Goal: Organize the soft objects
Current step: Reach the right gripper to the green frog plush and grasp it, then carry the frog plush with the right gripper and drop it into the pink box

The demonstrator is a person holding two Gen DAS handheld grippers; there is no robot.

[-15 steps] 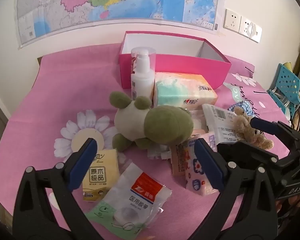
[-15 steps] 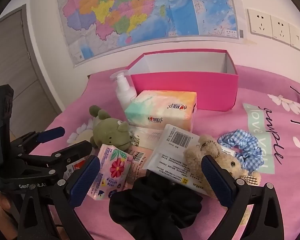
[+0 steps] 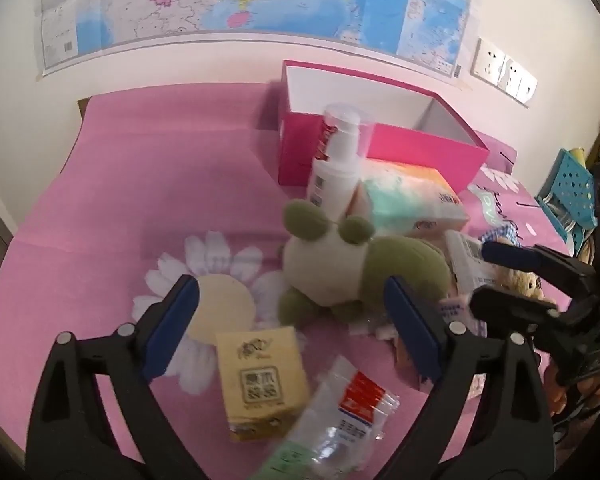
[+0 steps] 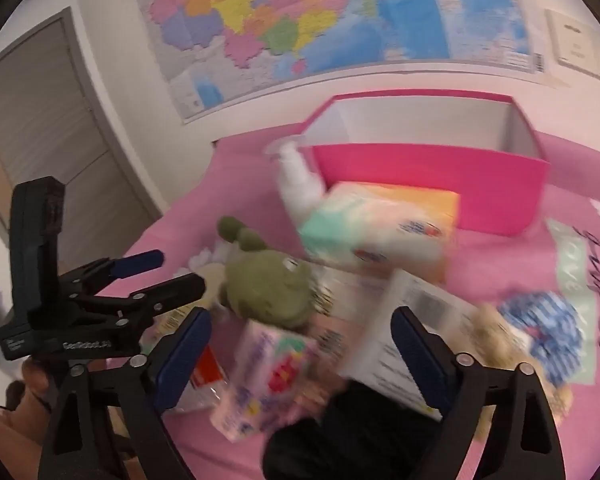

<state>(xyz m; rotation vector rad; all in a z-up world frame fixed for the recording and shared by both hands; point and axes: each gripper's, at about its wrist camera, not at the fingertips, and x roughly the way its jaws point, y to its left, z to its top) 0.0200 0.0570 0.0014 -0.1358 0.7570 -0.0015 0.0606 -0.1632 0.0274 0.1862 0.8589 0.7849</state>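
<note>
Nearby, both claws, left (image 3: 288, 320) and right (image 4: 300, 344), gape wide and empty above a cluttered pink table (image 3: 120, 200). Beyond sits a green plush frog (image 3: 352, 264), then tissues (image 4: 380, 228), then an open pink box (image 4: 432, 176). Grabbing the frog carelessly could topple the pump bottle (image 3: 336, 160) touching it.

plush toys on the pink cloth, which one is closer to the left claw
The green frog plush, lying just beyond the open left claw. The small tan teddy bear sits farther right, partly hidden behind the right claw.
</note>
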